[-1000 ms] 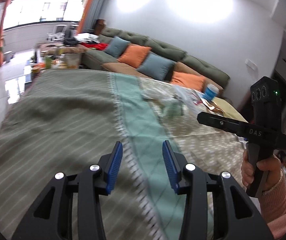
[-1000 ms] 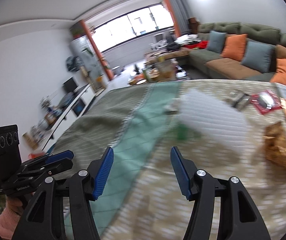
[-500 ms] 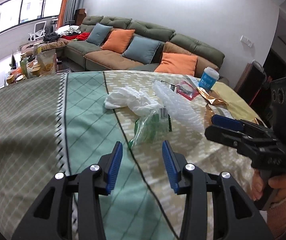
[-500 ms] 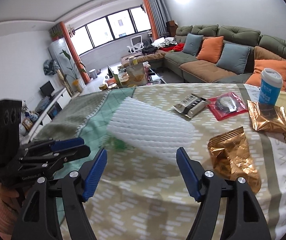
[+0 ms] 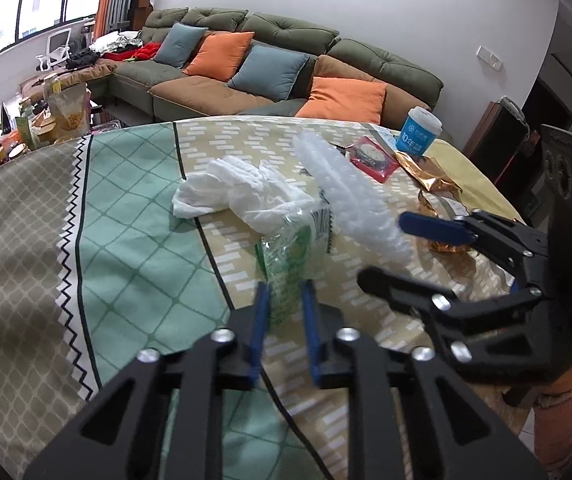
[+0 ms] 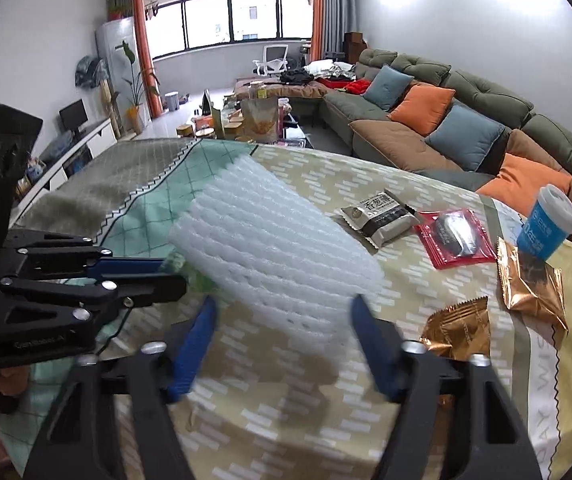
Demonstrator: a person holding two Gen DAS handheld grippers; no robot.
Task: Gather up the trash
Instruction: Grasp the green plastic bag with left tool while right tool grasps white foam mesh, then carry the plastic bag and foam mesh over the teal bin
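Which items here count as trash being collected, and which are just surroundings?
Job: green plastic wrapper between left gripper pads, white foam netting, crumpled white bag, gold wrappers.
Surroundings: sofa, cushions, patterned tablecloth.

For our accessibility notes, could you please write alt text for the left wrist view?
The left gripper has just been closing on a crumpled clear-and-green plastic wrapper on a patterned tablecloth. Beyond lie a crumpled white tissue and a white foam net sleeve, with the right gripper reaching in from the right.
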